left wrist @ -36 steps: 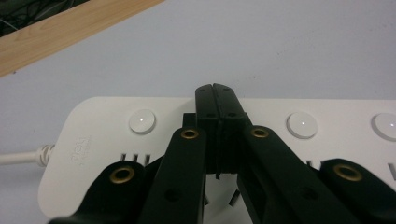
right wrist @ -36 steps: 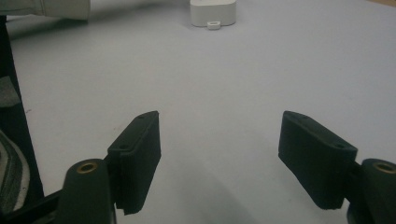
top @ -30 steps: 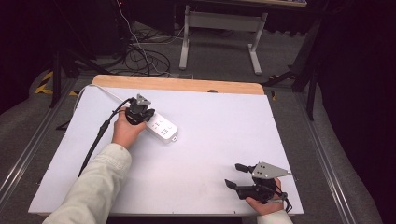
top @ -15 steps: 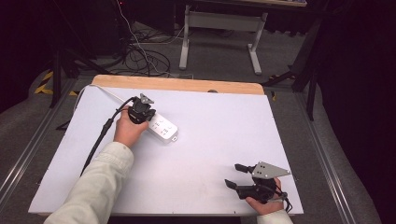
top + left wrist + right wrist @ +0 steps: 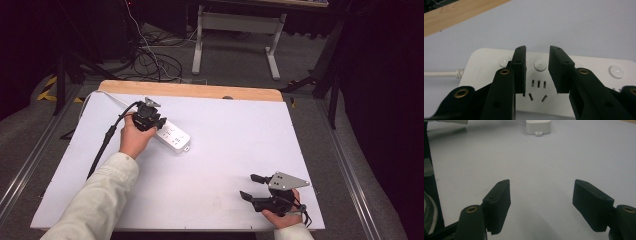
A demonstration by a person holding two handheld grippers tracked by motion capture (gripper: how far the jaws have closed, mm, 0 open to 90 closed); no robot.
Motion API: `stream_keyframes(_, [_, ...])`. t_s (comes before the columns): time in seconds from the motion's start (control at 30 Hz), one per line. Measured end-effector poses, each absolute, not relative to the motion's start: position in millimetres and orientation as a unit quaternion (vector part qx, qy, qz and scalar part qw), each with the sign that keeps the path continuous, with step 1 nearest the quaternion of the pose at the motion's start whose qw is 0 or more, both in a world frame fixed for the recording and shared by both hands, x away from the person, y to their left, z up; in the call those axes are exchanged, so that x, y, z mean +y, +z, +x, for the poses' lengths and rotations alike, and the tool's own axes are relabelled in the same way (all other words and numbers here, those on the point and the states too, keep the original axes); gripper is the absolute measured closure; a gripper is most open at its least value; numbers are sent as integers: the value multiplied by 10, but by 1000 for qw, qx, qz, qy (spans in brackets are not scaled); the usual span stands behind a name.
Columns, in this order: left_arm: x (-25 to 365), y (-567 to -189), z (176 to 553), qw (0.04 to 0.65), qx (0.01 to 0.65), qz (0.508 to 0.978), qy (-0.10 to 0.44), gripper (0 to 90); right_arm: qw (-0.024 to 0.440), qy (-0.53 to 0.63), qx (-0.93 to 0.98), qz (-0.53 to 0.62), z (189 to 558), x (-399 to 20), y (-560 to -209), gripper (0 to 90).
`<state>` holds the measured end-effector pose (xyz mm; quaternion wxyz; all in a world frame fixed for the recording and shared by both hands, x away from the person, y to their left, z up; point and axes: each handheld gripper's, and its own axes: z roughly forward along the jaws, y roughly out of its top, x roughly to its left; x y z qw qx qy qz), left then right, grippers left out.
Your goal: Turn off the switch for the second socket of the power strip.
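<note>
Left gripper hovers over white plastic power strip, jaws just opened partway, empty – next: press its round switch; right gripper wide open, idle.

The power strip lies at the surface's far left; the right tongs rest well apart, near right.

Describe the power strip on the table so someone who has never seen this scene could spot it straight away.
Start at the white-covered table with a bare wooden strip along its far edge. In its far left part, under the left claw, lies a flat white plastic power strip with rounded corners, set at a slant. Round white buttons above its sockets and a white cable from its far end mark it out.
</note>
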<state>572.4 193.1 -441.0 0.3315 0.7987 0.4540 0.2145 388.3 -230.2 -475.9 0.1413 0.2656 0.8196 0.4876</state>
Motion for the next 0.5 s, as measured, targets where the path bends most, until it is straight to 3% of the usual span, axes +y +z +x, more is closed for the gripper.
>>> stream_keyframes(0.5, [1891,-4023,5477,375,419,796,225,609,135,498,819,253,4035,-2224,-4738,317])
